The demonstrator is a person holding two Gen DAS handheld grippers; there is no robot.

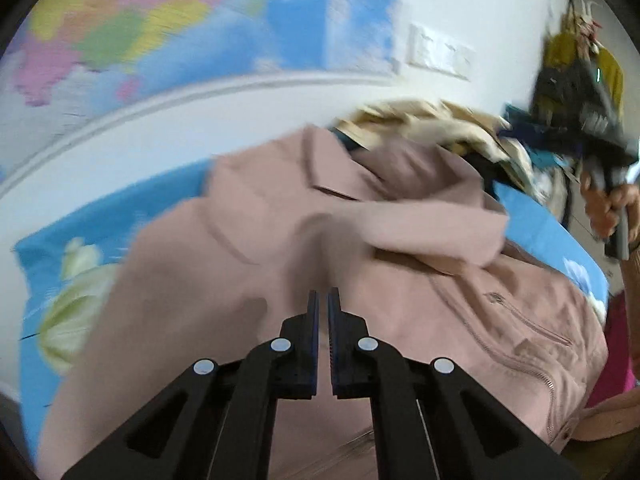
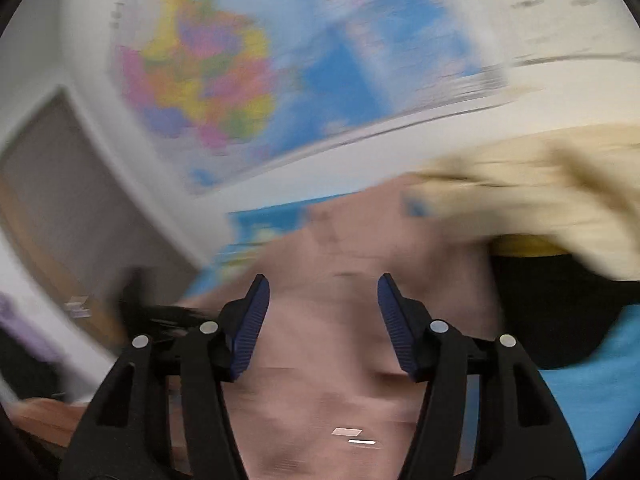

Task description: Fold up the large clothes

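Note:
A dusty-pink zip jacket point(image 1: 304, 248) lies spread on a blue patterned sheet point(image 1: 60, 264), with one sleeve point(image 1: 432, 228) folded across its chest. My left gripper point(image 1: 323, 300) hovers just above the jacket's middle, its jaws nearly together with nothing between them. In the left wrist view my right gripper point(image 1: 600, 148) is up at the right, held in a hand. In the blurred right wrist view the right gripper point(image 2: 323, 284) is open above the pink jacket point(image 2: 328, 340), holding nothing.
A pile of beige and dark clothes point(image 1: 440, 128) lies beyond the jacket's collar; it also shows in the right wrist view point(image 2: 540, 208). A coloured map point(image 1: 168, 20) hangs on the white wall behind. A wall socket plate point(image 1: 440, 54) sits at the right.

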